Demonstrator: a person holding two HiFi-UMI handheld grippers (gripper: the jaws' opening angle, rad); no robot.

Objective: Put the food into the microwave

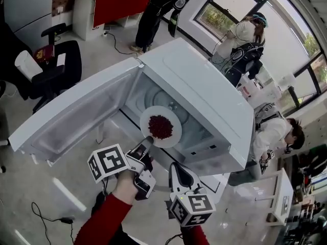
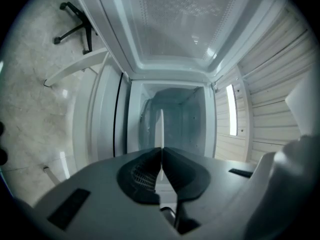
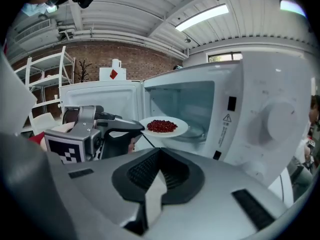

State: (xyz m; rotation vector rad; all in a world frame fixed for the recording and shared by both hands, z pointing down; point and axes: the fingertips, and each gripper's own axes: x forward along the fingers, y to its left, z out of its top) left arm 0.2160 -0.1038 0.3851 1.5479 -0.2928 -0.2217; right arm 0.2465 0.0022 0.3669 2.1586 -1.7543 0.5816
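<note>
A white plate (image 1: 148, 117) of red food (image 1: 160, 127) hangs level in the mouth of the open white microwave (image 1: 204, 91). My left gripper (image 1: 146, 145) is shut on the plate's near rim. In the left gripper view the plate (image 2: 159, 129) shows edge-on between the closed pads, with the microwave cavity (image 2: 175, 116) straight ahead. The right gripper (image 1: 174, 168) is lower and to the right of the plate, shut and holding nothing. From the right gripper view I see its own jaws (image 3: 161, 151) together, the left gripper (image 3: 134, 128), the plate (image 3: 179, 129) and the food (image 3: 161, 125).
The microwave door (image 1: 76, 116) swings wide to the left. A black office chair (image 1: 56, 65) and a red table (image 1: 115, 1) stand behind. People stand and sit near the windows (image 1: 153, 14) (image 1: 271, 134). A cable (image 1: 46, 216) lies on the floor.
</note>
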